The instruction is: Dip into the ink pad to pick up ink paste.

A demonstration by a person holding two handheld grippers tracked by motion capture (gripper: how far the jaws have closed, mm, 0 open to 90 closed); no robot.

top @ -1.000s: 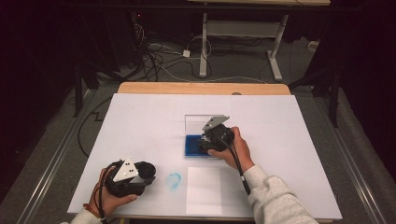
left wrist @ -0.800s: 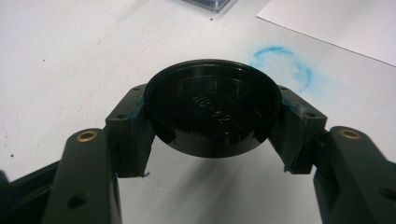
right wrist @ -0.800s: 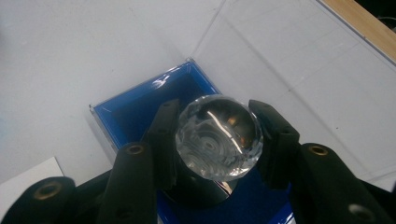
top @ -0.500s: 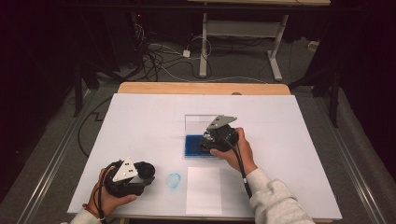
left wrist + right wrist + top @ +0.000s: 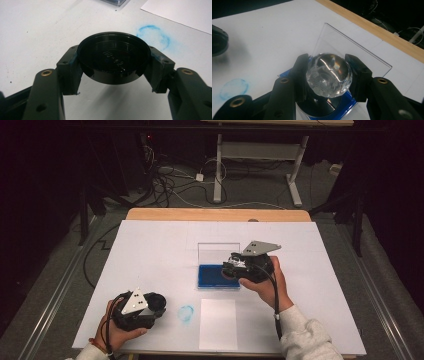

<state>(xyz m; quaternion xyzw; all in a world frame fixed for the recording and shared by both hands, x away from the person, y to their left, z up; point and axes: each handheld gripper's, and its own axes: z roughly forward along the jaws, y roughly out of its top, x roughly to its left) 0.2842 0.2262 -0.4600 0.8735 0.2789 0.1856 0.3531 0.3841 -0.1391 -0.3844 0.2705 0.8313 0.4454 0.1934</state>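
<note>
My right gripper (image 5: 233, 268) is shut on a clear faceted knob (image 5: 329, 74), held just above a blue ink pad (image 5: 212, 276). The pad lies in a clear case whose lid (image 5: 217, 251) stands upright behind it. In the right gripper view the black jaws press on both sides of the knob, with the pad (image 5: 348, 103) below and the lid (image 5: 352, 50) beyond. Near the table's front left, my left gripper (image 5: 154, 303) is shut on a round black cap (image 5: 113, 58), held a little above the white surface.
A smudged blue ring mark (image 5: 186, 313) sits on the white table cover (image 5: 150, 250) between the grippers. Beside it, at the front edge, lies a white paper sheet (image 5: 218, 322). A wooden table edge (image 5: 215, 214) runs along the back, with cables and table legs on the floor beyond.
My right gripper has lifted and drifted a little to the right over the ink pad, still holding the clear knob. The left gripper with the black cap has stayed put.
</note>
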